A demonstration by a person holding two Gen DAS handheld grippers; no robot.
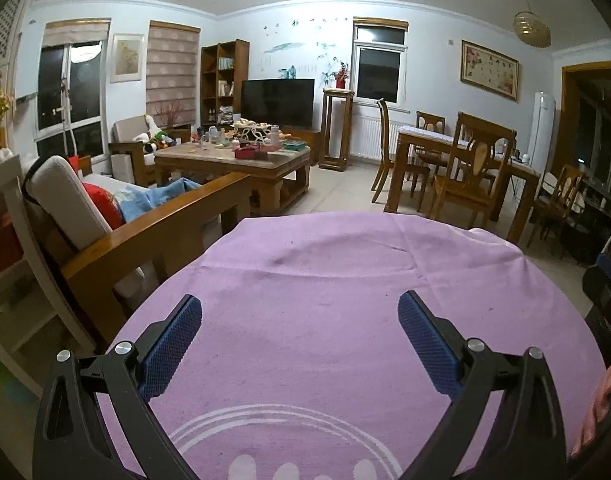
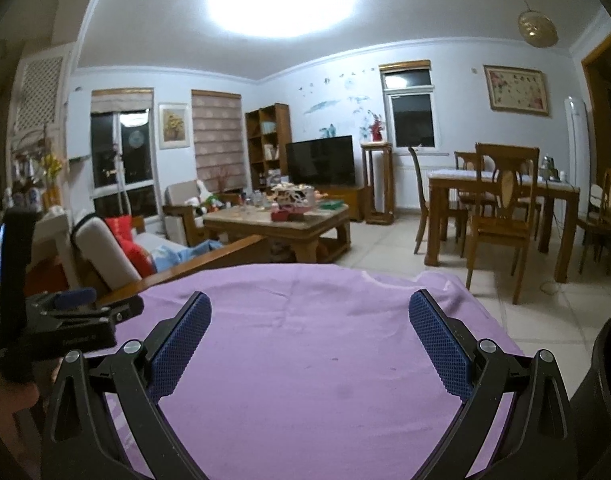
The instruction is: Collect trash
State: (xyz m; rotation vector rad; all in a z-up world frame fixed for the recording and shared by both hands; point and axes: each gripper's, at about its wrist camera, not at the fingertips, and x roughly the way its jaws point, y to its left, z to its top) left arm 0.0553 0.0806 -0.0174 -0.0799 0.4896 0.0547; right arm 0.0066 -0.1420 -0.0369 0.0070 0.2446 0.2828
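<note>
A big room is seen, with a sofa (image 1: 117,216) on the left and a dining table (image 1: 461,152) on the right. A purple cloth (image 1: 345,320) is spread close below both grippers, and nothing is lying on it. The coffee table (image 1: 241,160) far off is crowded with small things; trash is probably there, but none can be picked out for sure. The left gripper (image 1: 299,340) is held wide open with nothing in it. The right gripper (image 2: 309,340) is also spread wide and empty, likely so both are ready to grab.
</note>
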